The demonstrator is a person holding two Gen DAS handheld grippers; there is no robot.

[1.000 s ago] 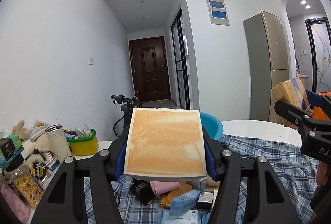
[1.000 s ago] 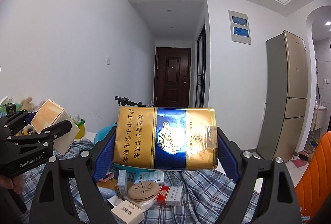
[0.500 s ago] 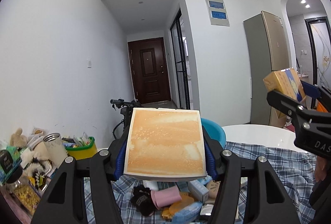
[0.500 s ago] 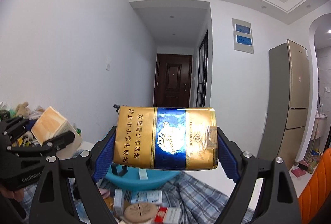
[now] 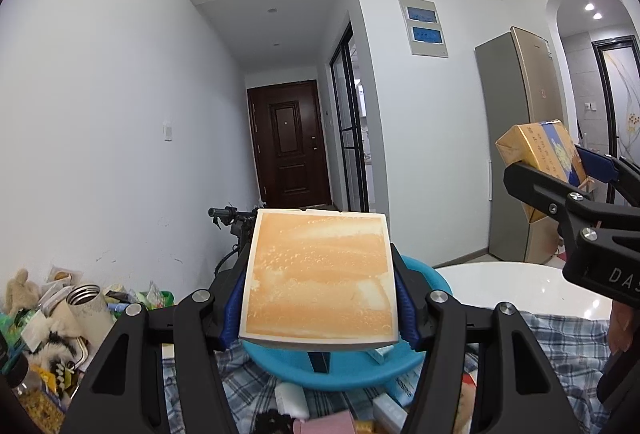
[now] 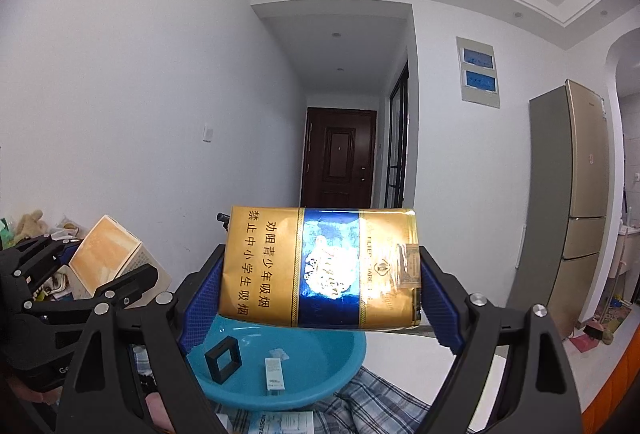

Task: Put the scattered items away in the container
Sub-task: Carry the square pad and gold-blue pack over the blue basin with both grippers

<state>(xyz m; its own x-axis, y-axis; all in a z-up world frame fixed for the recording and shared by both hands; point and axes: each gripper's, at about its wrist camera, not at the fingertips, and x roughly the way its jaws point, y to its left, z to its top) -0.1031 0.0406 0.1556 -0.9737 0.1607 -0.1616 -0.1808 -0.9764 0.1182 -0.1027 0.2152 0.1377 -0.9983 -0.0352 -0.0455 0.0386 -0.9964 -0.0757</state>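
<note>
Left wrist view: left tongs (image 5: 320,298), lower centre, clenched on an orange-faced white box (image 5: 320,274) held flat-on to the camera. Blue basin (image 5: 344,370) directly below and behind the box, on a plaid cloth (image 5: 560,330) over the white tabletop (image 5: 520,286). Right tongs (image 5: 560,169), right edge, gripping a gold-and-blue carton (image 5: 536,153).

Right wrist view: right tongs (image 6: 320,298), lower centre, clamped on the gold-and-blue carton (image 6: 320,270). Basin (image 6: 320,390) beneath it, containing a black square frame (image 6: 223,358) and a small white box (image 6: 274,374). Left tongs (image 6: 96,274), lower left, holding the orange-faced box (image 6: 105,253).
</note>
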